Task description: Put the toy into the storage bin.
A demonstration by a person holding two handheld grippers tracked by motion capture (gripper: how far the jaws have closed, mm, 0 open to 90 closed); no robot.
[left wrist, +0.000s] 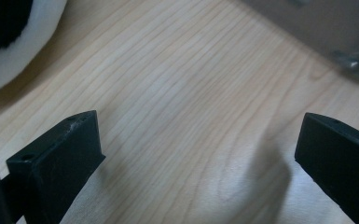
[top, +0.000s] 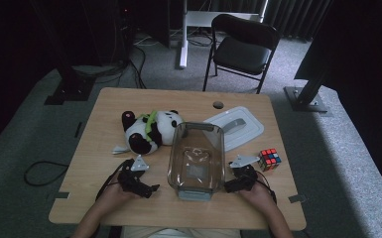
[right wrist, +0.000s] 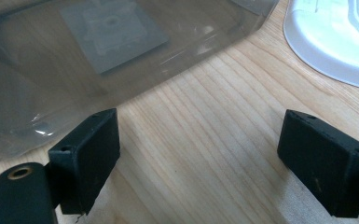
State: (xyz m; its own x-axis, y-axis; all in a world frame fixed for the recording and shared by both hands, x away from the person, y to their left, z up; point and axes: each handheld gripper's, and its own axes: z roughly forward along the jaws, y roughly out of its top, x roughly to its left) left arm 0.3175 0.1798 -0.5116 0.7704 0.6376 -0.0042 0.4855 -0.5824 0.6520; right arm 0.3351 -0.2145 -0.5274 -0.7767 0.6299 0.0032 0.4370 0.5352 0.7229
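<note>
A clear plastic bin stands empty at the middle of the wooden table. My left gripper rests open on the table just left of the bin, with bare wood between its jaws. My right gripper rests open at the bin's right side, and its jaws frame bare wood beside the bin's wall. A plush panda lies behind the left gripper; its white fur shows at the upper left. A white lid lies behind the bin, also seen as a white edge.
A colour cube sits on the table to the right of the right gripper. A black folding chair stands beyond the table's far edge. Black stand feet flank the table on the grey carpet.
</note>
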